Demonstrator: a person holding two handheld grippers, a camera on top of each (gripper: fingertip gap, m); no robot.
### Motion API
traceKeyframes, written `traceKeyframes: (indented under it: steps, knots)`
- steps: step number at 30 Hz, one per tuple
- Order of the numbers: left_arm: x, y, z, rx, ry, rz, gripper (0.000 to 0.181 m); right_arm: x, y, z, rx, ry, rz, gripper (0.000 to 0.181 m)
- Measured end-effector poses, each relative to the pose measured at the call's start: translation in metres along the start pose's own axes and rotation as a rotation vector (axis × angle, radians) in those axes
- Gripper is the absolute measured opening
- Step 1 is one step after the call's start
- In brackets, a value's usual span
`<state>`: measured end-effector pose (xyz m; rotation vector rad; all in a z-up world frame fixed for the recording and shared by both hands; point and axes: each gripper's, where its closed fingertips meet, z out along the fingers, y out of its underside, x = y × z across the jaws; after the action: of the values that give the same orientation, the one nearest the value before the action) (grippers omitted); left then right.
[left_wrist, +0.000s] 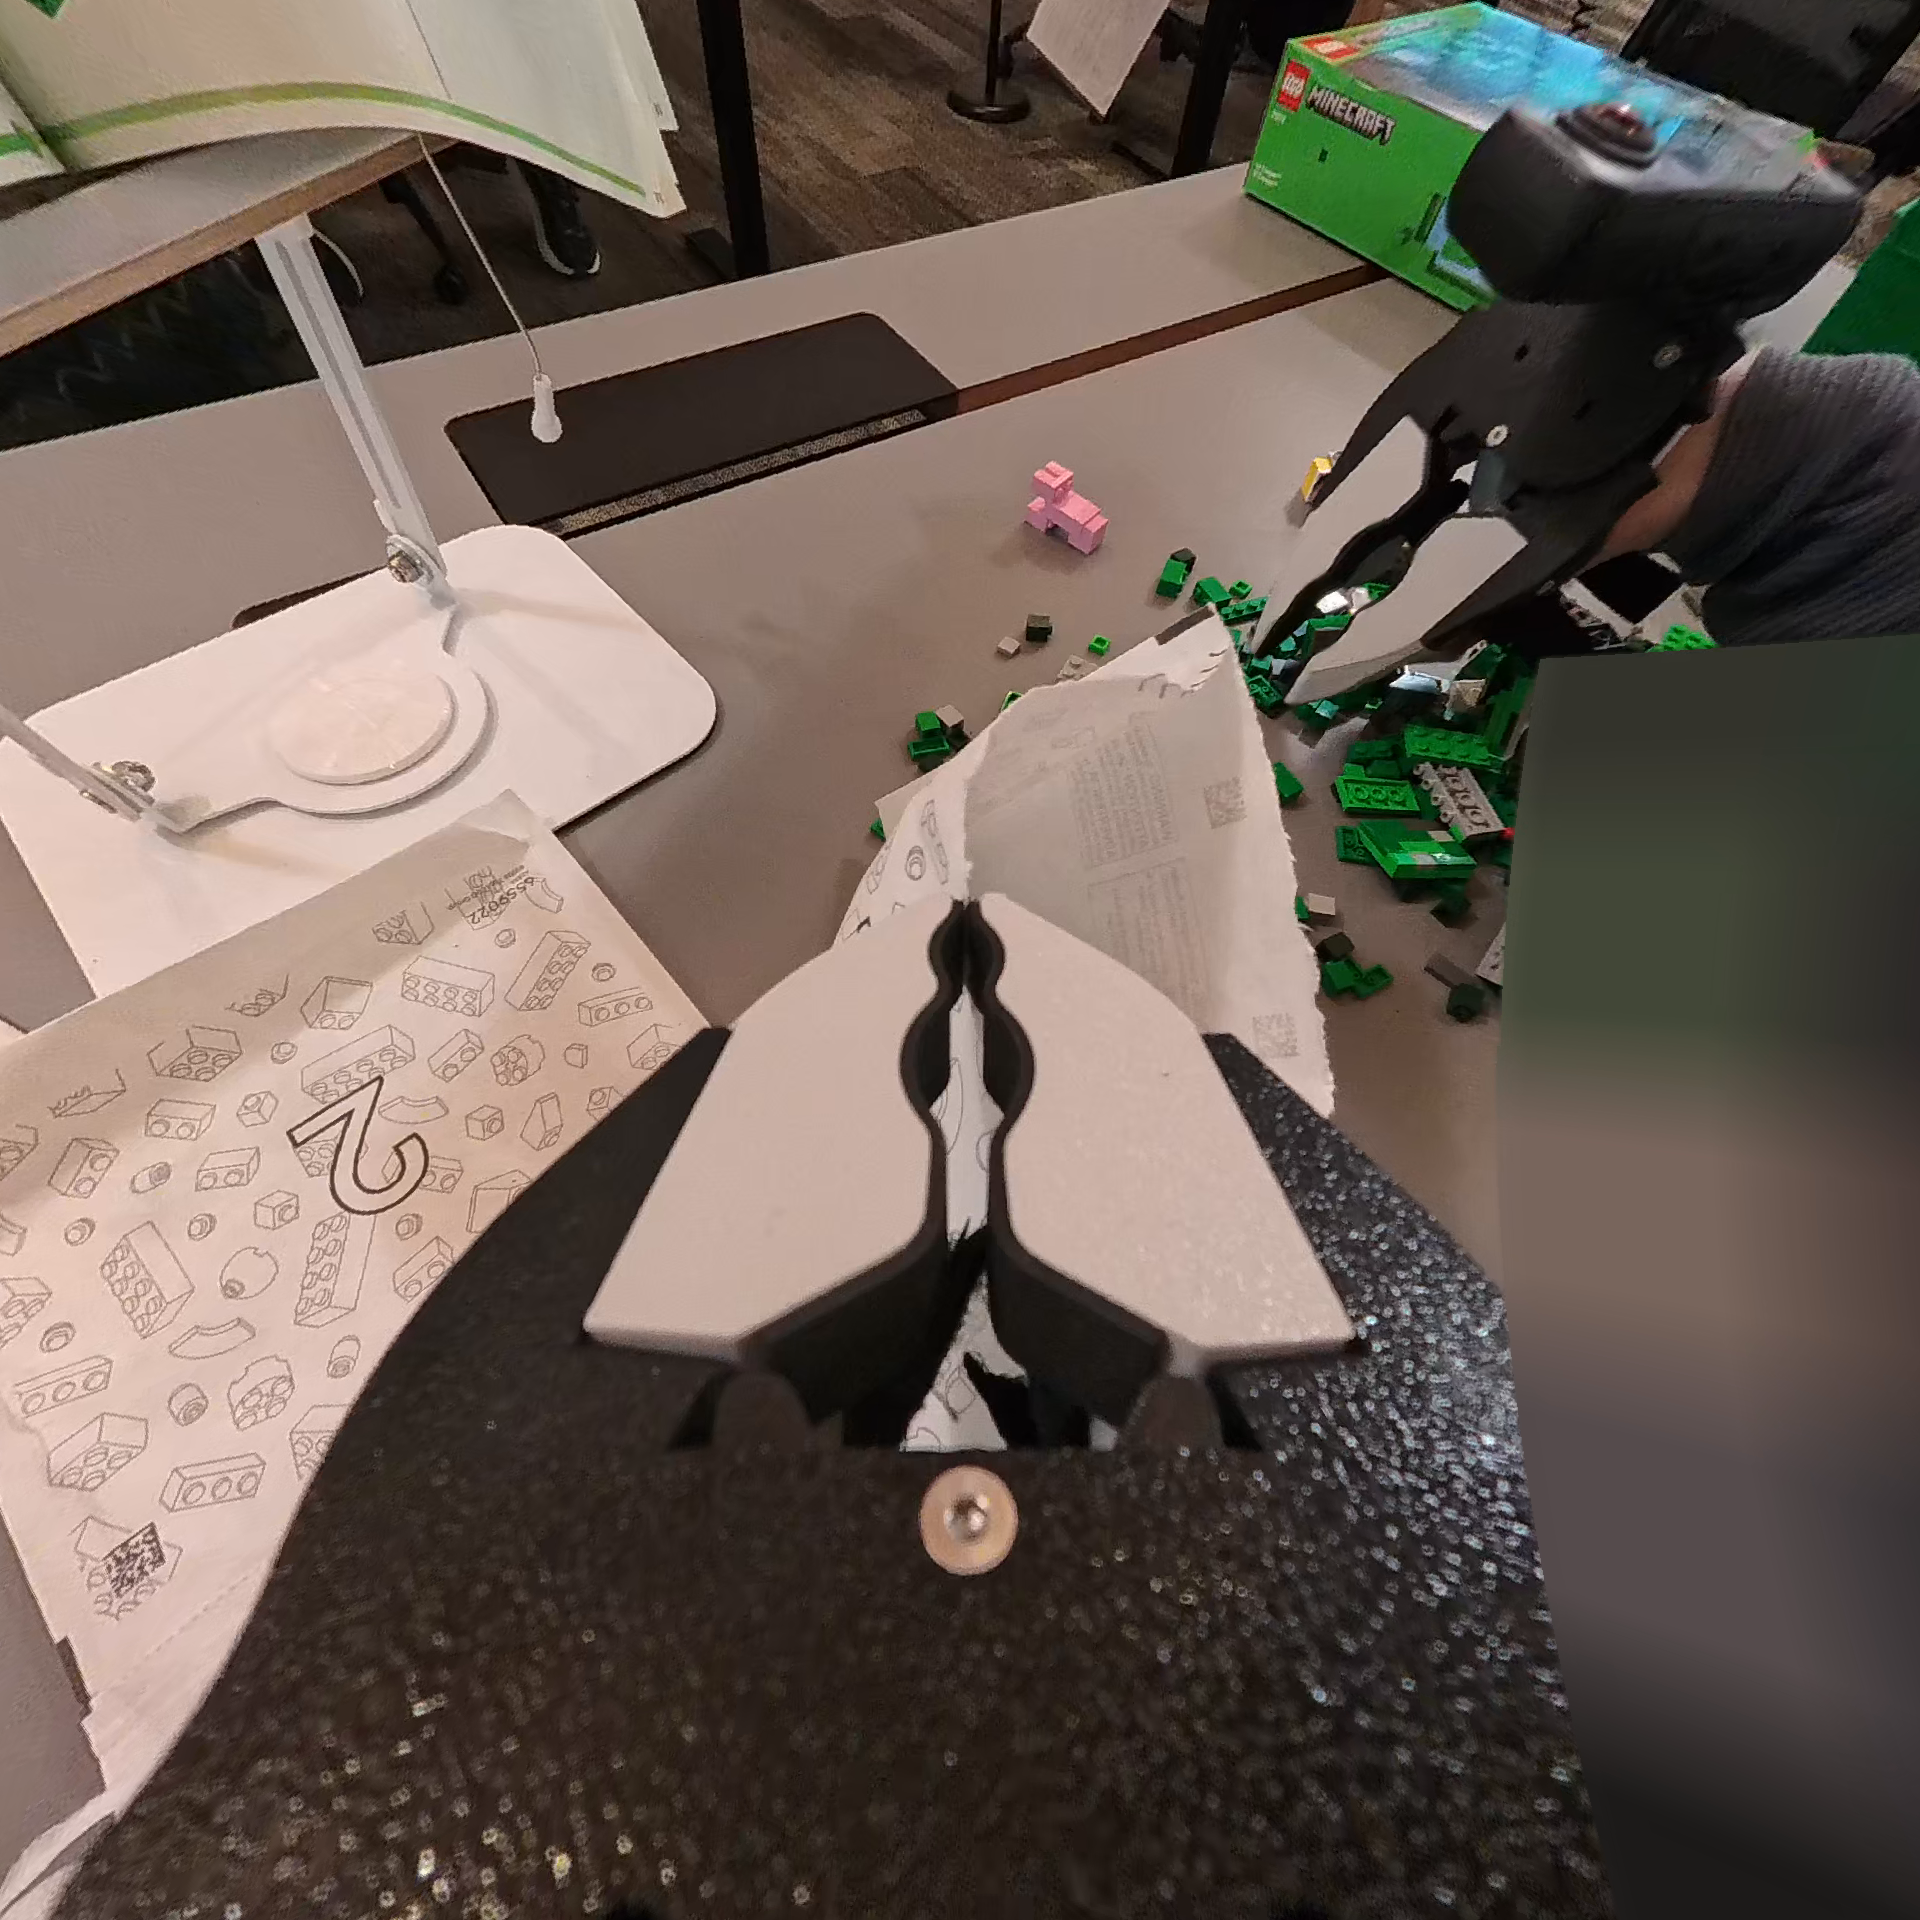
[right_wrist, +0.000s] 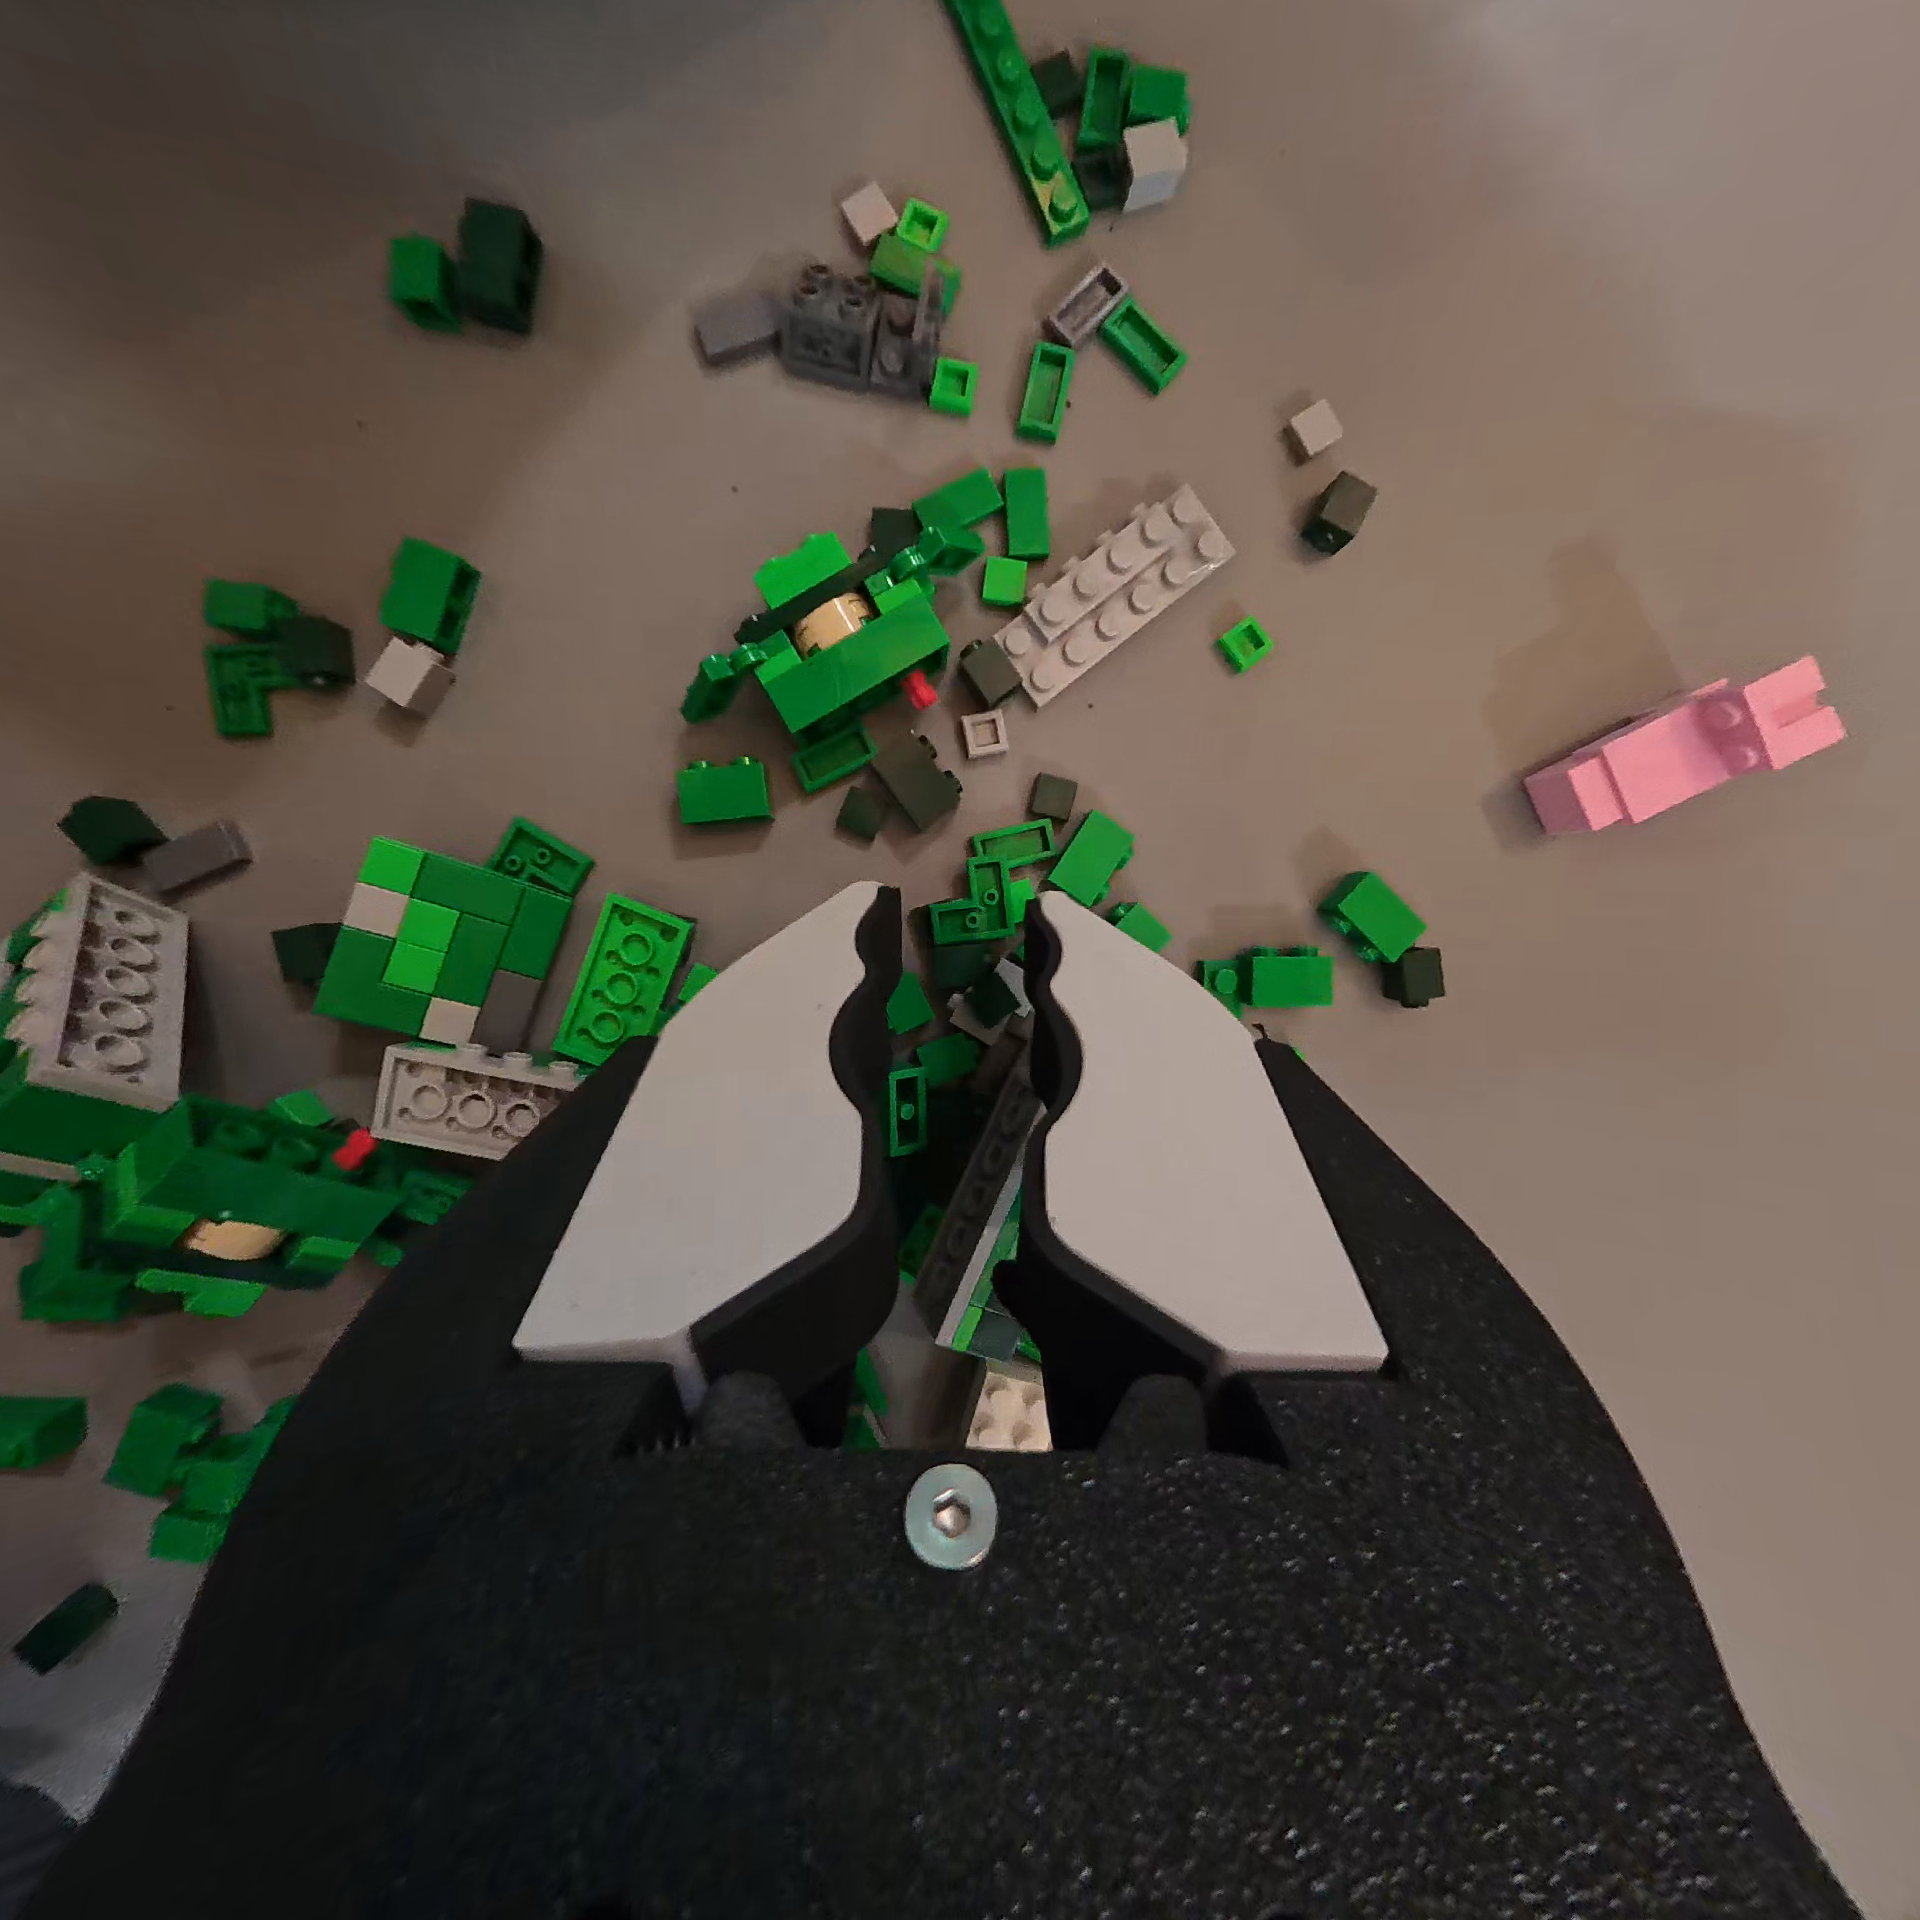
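Note:
My left gripper is shut on a torn white paper bag, which stands up open-mouthed beyond the fingertips, above the grey table. My right gripper is open and empty, its tips just over a pile of loose green and grey bricks. In the left wrist view the right gripper points down into that same pile. A small pink brick pig lies to the right of the pile, and it also shows in the left wrist view.
A second printed paper bag lies flat at the left, on the base of a white stand that carries an open booklet. A green toy box sits at the far right table edge. A black inset panel lies behind. The tips of one gripper are about 25 centimetres away from the tips of the other. To reach the small pink brick pig in a straight line is about 12 centimetres for my right fingers, about 35 centimetres for my left. The left camera catches it too, in the left wrist view.

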<state>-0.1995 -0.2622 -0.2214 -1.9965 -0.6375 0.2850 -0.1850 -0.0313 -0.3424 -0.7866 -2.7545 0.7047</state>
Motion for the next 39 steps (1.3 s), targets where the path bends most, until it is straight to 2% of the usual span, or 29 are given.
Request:
traceKeyframes:
  steps: [13, 19, 22, 24, 28, 30, 34, 39]
  knots:
    - [0.001, 0.000, 0.000, -0.004, 0.004, 0.004, 0.000, 0.002, 0.006, 0.011, -0.067, 0.028, -0.041, 0.020]
    - [0.001, 0.000, -0.001, -0.006, 0.001, 0.008, 0.000, 0.003, 0.001, 0.001, -0.069, 0.063, -0.071, 0.016]
    - [0.002, 0.000, -0.001, -0.005, 0.001, 0.011, 0.000, -0.002, -0.022, -0.020, 0.021, 0.103, -0.124, 0.016]
    - [0.004, -0.001, 0.000, -0.004, 0.003, 0.016, 0.000, -0.016, -0.050, -0.039, 0.124, 0.122, -0.201, 0.016]
    - [0.012, -0.003, 0.003, -0.009, 0.019, 0.036, 0.000, -0.072, -0.119, -0.073, 0.414, 0.072, -0.398, 0.016]
    - [0.015, -0.003, 0.005, -0.014, 0.025, 0.046, 0.000, -0.099, -0.142, -0.080, 0.492, 0.045, -0.487, 0.016]
    - [0.021, -0.004, 0.008, -0.020, 0.035, 0.059, 0.000, -0.134, -0.169, -0.068, 0.512, 0.074, -0.629, 0.016]
    - [0.026, -0.005, 0.008, -0.018, 0.051, 0.068, 0.000, -0.137, -0.176, -0.040, 0.405, 0.188, -0.721, 0.016]
